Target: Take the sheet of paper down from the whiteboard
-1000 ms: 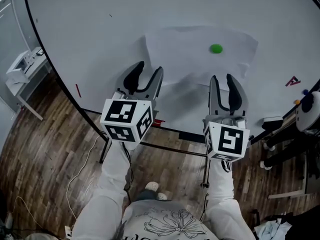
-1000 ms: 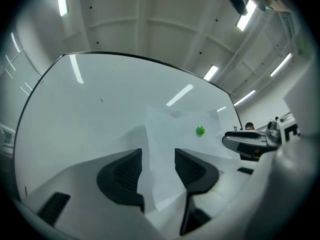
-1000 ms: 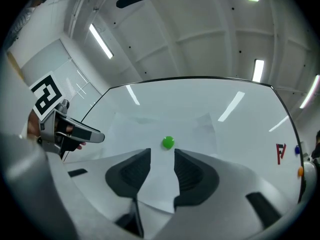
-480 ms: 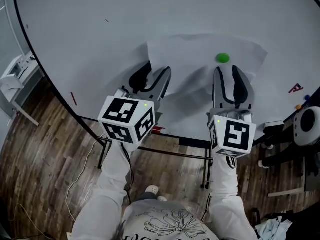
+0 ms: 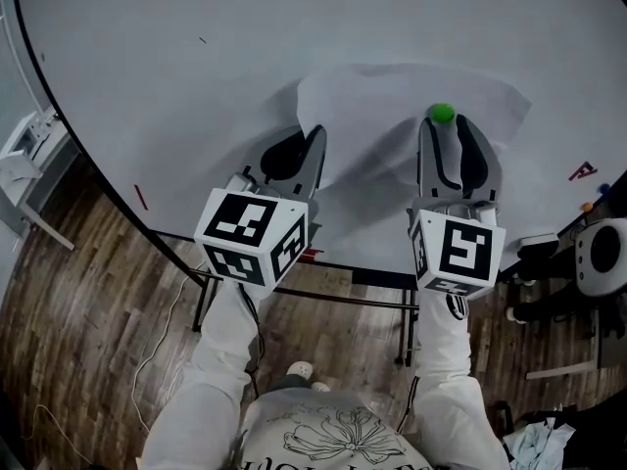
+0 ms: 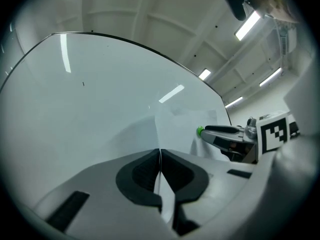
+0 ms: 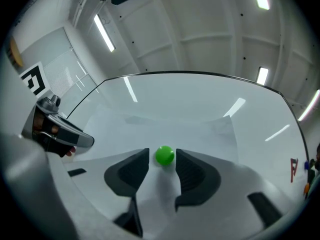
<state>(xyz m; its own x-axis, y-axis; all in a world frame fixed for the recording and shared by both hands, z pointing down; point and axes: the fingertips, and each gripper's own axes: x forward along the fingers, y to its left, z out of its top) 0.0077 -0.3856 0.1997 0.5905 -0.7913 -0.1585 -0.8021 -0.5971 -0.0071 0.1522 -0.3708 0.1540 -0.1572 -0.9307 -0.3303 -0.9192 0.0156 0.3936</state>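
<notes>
A white sheet of paper [image 5: 392, 96] hangs on the whiteboard [image 5: 176, 57], held by a round green magnet [image 5: 442, 113] near its upper right. My left gripper [image 5: 312, 140] is shut on the sheet's left edge; in the left gripper view the paper [image 6: 175, 129] runs straight into the closed pads [image 6: 150, 166]. My right gripper [image 5: 446, 123] is opening, and the magnet [image 7: 164, 155] sits between its fingertips with a gap on each side. The sheet [image 7: 190, 129] bulges slightly off the board around it.
A small red mark [image 5: 582, 171] is on the board's right side. The board's stand and tray [image 5: 372, 272] are below my grippers, over a wooden floor [image 5: 88, 292]. A white table [image 5: 24, 150] stands at the left, dark equipment [image 5: 602, 248] at the right.
Both grippers moved up toward the board. The left jaws went from wide open to closed on the paper's left edge. The right jaws came up around the green magnet.
</notes>
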